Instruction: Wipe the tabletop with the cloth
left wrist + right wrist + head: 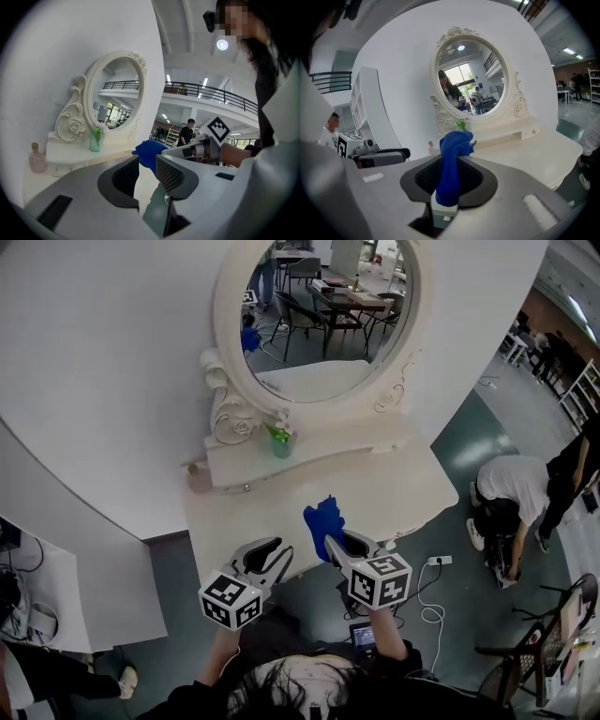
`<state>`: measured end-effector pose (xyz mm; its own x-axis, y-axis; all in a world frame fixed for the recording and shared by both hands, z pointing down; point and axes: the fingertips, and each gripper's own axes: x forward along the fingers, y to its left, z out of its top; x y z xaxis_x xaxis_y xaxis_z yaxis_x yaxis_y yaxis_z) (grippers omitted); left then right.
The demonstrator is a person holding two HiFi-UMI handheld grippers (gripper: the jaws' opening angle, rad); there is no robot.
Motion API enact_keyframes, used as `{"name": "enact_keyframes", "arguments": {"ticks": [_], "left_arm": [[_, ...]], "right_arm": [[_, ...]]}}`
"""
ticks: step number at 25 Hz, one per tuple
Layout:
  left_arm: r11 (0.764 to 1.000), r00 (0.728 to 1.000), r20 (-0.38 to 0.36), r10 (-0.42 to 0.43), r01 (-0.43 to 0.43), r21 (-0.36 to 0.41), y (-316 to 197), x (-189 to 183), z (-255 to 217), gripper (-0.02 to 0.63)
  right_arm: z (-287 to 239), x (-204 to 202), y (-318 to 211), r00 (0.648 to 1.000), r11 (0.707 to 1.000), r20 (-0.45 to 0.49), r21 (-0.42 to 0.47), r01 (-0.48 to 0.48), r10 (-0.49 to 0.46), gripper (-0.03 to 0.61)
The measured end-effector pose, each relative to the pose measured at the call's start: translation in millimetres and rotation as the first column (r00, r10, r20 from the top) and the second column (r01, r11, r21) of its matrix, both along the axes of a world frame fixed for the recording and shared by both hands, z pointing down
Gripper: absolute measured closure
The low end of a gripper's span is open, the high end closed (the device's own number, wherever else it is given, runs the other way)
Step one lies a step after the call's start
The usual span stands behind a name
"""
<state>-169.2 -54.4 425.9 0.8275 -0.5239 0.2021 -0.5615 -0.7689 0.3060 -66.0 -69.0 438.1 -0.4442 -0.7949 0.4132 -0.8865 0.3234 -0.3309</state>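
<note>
A bunched blue cloth (322,523) (452,161) sticks up from between the jaws of my right gripper (336,544) (449,178), which is shut on it above the front of the cream dressing tabletop (394,493). The same cloth (149,154) appears past my left gripper (146,174) in the left gripper view. My left gripper (267,557) hovers at the tabletop's front edge, to the left of the right one. Its jaws stand apart with nothing between them.
An oval mirror (328,310) in a carved white frame stands at the back of the table, on a raised shelf (309,451). On the shelf sits a green vase (282,441), and a small pink bottle (199,477) stands at its left end. A person (511,498) crouches on the floor to the right.
</note>
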Motion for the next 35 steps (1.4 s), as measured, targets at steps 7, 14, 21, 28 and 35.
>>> {"name": "enact_keyframes", "arguments": {"ticks": [7,14,21,28,35], "left_arm": [[0.999,0.999,-0.001,0.036,-0.036,-0.017,-41.8,-18.5,5.8,0.503],[0.997,0.998,0.003,0.055,-0.055,-0.059,-55.1,-18.3,18.4,0.503],[0.996,0.999,0.014,-0.04,0.041,-0.085,-77.0,-15.6,29.5,0.503],[0.973,0.979,0.053,-0.199,0.204,-0.107,-105.0,1.7,37.6,0.503],[0.944,0.953,0.068,-0.296,0.302,-0.13,-120.8,50.6,38.0,0.503]], "right_arm": [[-0.8,-8.1,-49.4,0.999,0.999,-0.026,0.002,-0.041,0.041,0.491],[6.7,8.9,-103.6,0.994,0.998,-0.092,0.0,-0.063,0.063,0.491],[28.1,34.8,-173.9,0.994,0.999,-0.103,-0.022,-0.044,0.042,0.491],[56.0,60.8,-246.2,0.996,0.998,-0.085,-0.064,0.027,-0.033,0.49],[86.3,59.7,-291.7,0.981,0.978,-0.071,-0.115,0.171,-0.18,0.49]]}}
